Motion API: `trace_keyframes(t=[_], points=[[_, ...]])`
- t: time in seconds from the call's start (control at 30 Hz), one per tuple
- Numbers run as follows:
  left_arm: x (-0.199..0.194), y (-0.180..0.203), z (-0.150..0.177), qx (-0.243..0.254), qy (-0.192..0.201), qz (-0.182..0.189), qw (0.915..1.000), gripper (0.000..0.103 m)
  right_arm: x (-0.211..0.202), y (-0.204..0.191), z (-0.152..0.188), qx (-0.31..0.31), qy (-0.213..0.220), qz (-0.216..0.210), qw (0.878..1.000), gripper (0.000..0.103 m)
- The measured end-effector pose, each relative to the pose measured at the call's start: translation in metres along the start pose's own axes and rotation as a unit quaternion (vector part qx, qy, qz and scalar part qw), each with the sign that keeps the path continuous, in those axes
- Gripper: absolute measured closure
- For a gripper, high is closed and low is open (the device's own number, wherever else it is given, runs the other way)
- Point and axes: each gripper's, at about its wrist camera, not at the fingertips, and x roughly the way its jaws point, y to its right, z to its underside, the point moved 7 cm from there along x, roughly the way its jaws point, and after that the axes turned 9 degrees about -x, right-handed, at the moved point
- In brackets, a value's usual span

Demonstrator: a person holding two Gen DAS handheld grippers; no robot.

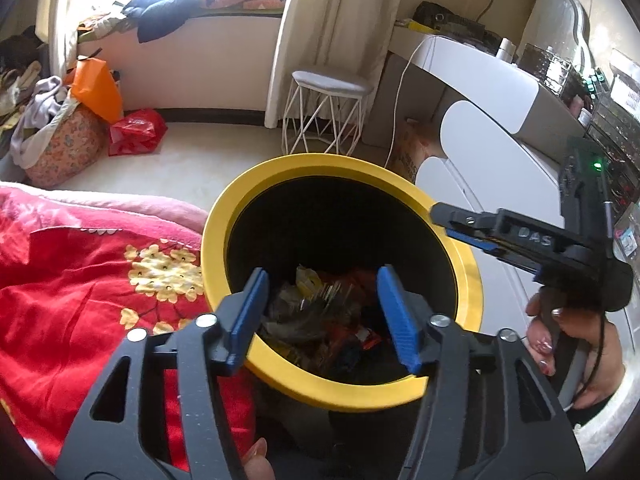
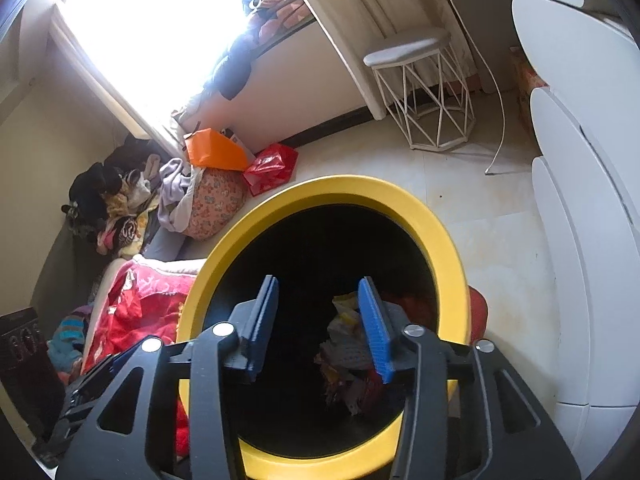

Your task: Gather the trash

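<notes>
A black bin with a yellow rim (image 1: 224, 216) stands on the floor beside the bed, and the rim also shows in the right wrist view (image 2: 424, 208). Crumpled wrappers and other trash (image 1: 320, 312) lie at its bottom, also seen in the right wrist view (image 2: 348, 344). My left gripper (image 1: 322, 286) hangs open and empty over the bin's mouth. My right gripper (image 2: 318, 296) is also open and empty over the bin. In the left wrist view the right gripper (image 1: 448, 220) reaches in over the rim from the right, held by a hand (image 1: 576, 344).
A red flowered blanket (image 1: 80, 280) lies left of the bin. A white wire stool (image 1: 324, 116), a white dresser (image 1: 500, 128) with a hanging cable, and a pile of bags and clothes (image 1: 60, 120) with a red bag (image 1: 136, 132) stand around the floor.
</notes>
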Motion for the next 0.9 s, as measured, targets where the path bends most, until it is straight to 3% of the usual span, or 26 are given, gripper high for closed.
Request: trace_keyframes(t=[0.03,0.3,0.57,0.9], points=[[-0.001,-0.001,0.000,-0.004,0.002,-0.001,1.0000,0.037,-0.002,0.000,-0.001,-0.001,0.002,0.001,1.000,0.053],[-0.023,-0.015,-0.002,-0.024,0.026,-0.019,0.9992,0.011,-0.026,-0.010,-0.003,-0.036,0.028,0.020,0.999,0.026],[-0.053,-0.034,-0.002,-0.049,0.049,-0.044,0.9967,0.011,-0.044,-0.042,0.000,-0.098,0.053,0.028,0.993,0.008],[-0.102,-0.059,0.005,-0.085,0.087,-0.080,0.9893,0.011,-0.062,-0.075,0.015,-0.135,0.077,0.025,0.988,0.007]])
